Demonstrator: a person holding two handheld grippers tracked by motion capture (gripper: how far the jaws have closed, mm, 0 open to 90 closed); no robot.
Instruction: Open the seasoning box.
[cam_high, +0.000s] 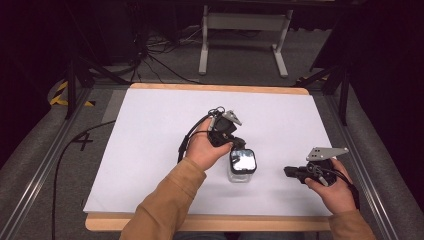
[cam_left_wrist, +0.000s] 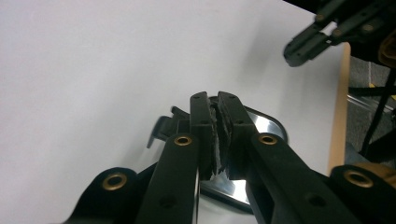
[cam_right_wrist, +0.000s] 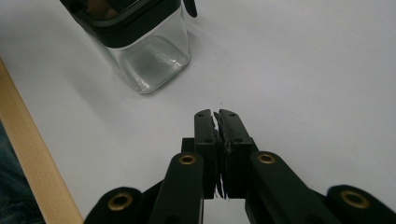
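Clear square glass jar with black-rimmed shiny lid (cam_high: 242, 167) upright on white table sheet (cam_high: 150, 150), near front edge, centre. Left gripper (cam_high: 239, 144) directly above lid, jaws pressed together; tips seem to hover just over lid, contact unclear. Right gripper (cam_high: 290, 171) beside jar to right, apart from it, jaws closed on nothing, held low over sheet.
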